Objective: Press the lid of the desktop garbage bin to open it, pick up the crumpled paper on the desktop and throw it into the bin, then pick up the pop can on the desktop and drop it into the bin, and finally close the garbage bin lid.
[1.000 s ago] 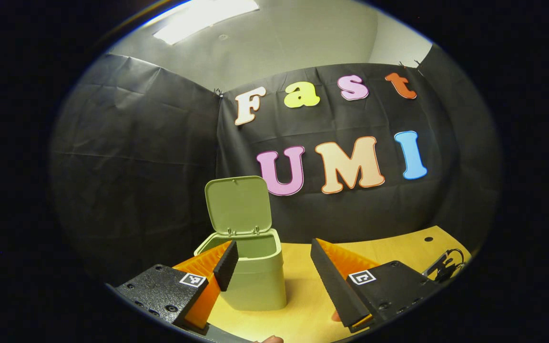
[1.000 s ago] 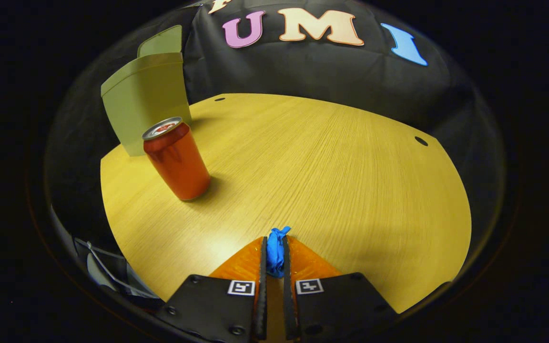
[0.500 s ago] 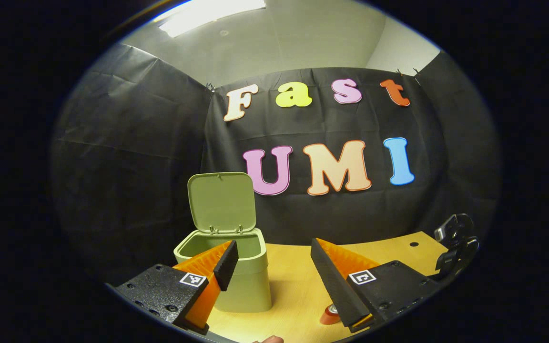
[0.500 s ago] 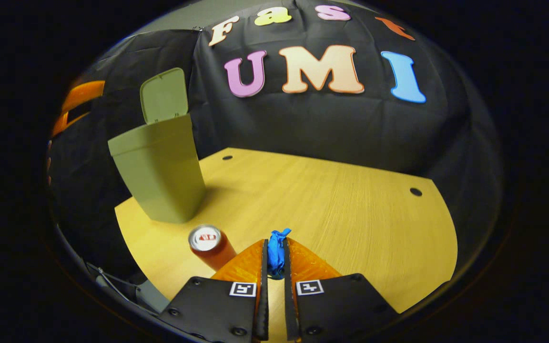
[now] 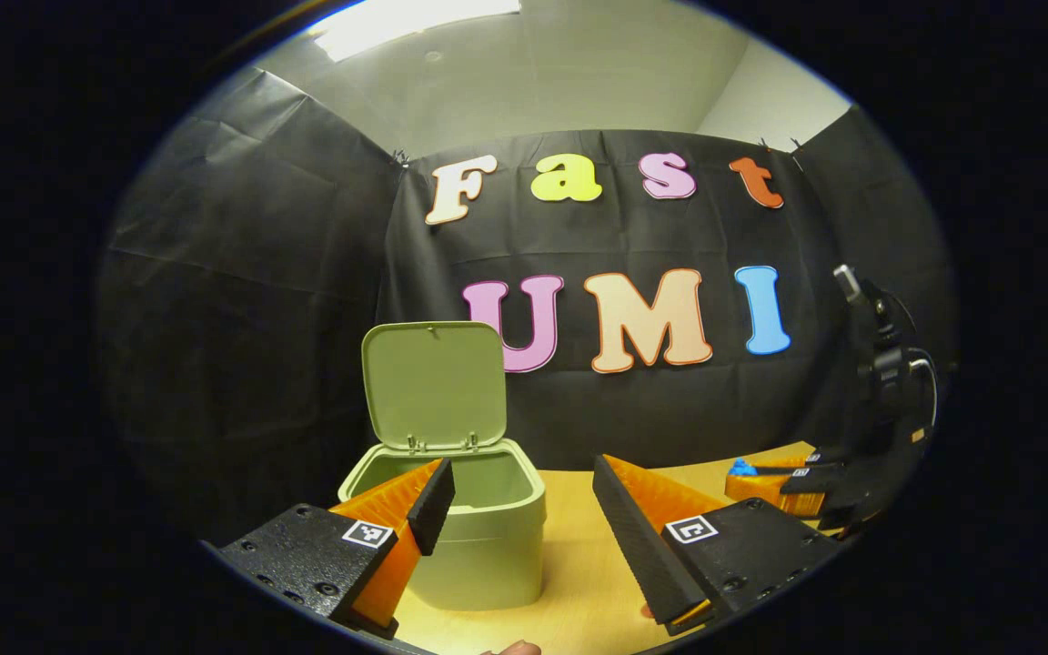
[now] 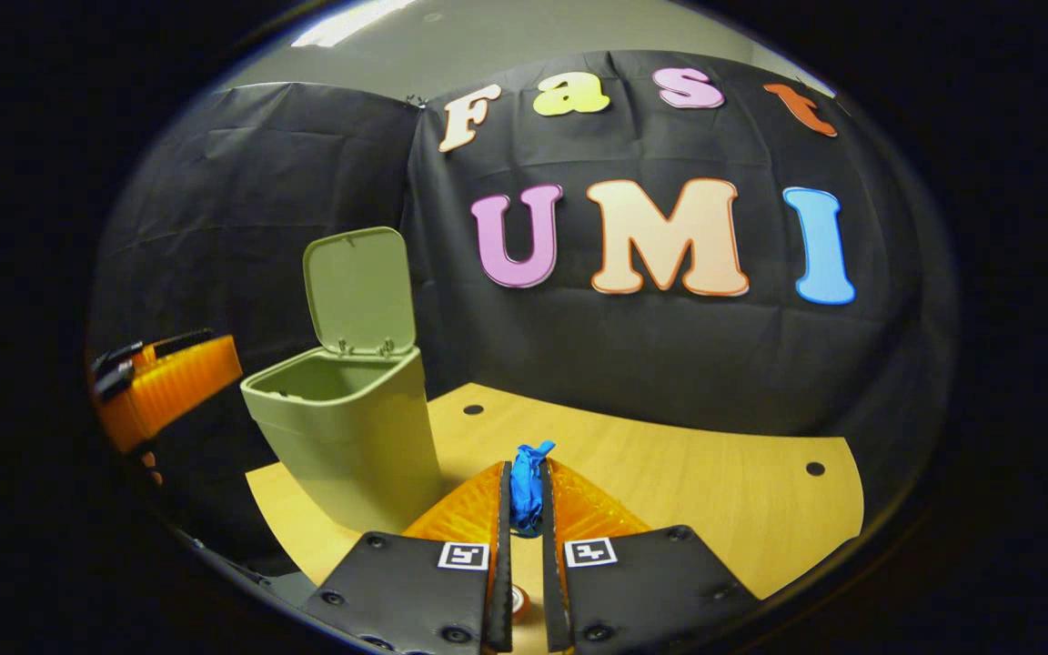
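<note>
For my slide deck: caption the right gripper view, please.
Right claw shut on blue crumpled paper, near the open green bin.

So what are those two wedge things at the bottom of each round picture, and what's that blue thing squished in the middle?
Those wedges are the fingers of a grabbing tool. A person holds one tool in each hand, and a small camera rides on each, looking forward along its fingers. So there are two pictures: one taken from the left tool, one from the right.

In the left gripper view, the left tool has its fingers spread apart and holds nothing. Just beyond it a green garbage bin stands on the wooden table, with its lid flipped up.

In the right gripper view, the right tool is squeezed shut on the blue thing, which is the crumpled paper. It is up off the table, to the right of the open bin.

The can's top peeks out between the right tool's fingers.
</note>
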The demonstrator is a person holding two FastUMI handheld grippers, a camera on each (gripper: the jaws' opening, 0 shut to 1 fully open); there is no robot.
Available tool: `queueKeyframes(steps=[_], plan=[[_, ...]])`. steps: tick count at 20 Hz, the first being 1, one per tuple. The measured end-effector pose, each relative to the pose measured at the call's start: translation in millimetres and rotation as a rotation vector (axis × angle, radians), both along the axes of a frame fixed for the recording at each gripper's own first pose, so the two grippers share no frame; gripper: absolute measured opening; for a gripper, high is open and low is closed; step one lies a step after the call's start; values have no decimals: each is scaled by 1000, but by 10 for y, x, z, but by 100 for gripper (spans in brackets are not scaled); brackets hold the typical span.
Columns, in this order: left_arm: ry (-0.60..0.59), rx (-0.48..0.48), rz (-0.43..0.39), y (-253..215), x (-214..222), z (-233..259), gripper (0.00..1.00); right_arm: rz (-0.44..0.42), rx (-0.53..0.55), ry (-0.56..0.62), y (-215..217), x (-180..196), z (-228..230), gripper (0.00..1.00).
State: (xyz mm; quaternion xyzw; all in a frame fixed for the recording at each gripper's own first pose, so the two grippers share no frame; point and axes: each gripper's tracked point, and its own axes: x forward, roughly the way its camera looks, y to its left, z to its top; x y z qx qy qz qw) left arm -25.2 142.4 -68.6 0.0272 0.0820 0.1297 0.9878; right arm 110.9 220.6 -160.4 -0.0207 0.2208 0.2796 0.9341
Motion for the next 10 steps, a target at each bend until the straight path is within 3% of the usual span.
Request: queueKeyframes(steps=[6, 10], plan=[[2, 20, 47, 563, -124, -27, 93, 91, 47, -116, 871, 220, 502, 16], [11, 20, 82, 888, -219, -66, 93, 132, 64, -140, 1380, 227, 591, 16]])
